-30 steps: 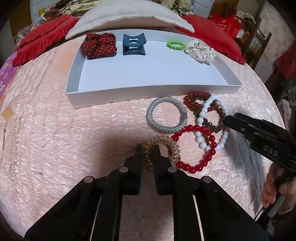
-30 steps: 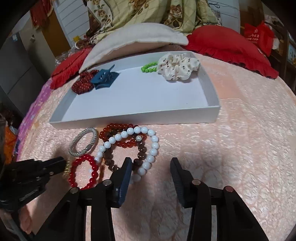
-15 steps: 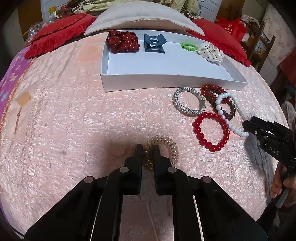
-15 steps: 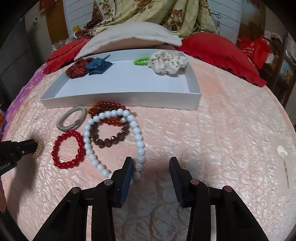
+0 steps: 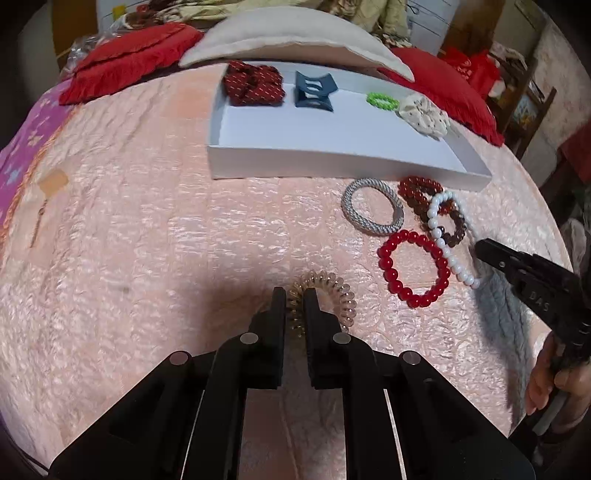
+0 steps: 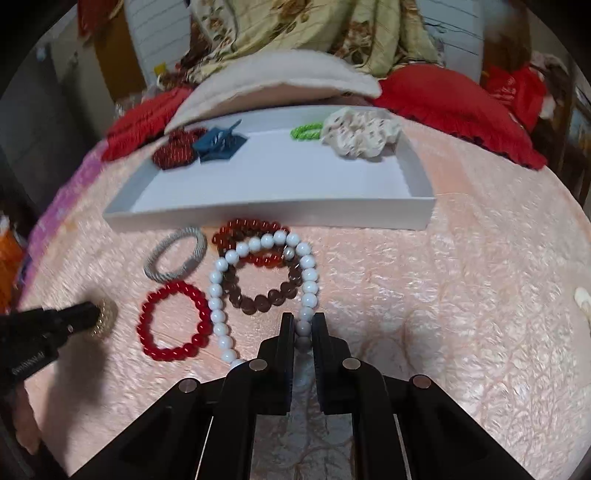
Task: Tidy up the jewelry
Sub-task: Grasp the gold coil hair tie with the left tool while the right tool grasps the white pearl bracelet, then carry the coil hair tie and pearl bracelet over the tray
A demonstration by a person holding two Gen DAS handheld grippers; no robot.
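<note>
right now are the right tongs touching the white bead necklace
Touching. The right wrist view shows the right tongs shut on the white bead necklace, a bead pinched between the fingers.

Both wrist views look steeply down, close over the bedspread [image 5: 147,240], sharing the white tray [image 6: 258,214].

A pink quilted bedspread [image 5: 155,236] lay spread beneath the grippers and covered the whole bed. Ahead, at the far edge, a cream pillow [image 5: 295,37] rested between two red ruffled cushions, one off to the left [image 5: 129,55] and one off to the right [image 6: 454,107]. A floral patterned quilt [image 6: 295,29] was heaped behind the pillow. A purple patterned cloth [image 5: 26,144] edged the bed at far left, and a red bag [image 6: 517,85] sat beyond the right cushion.
</note>
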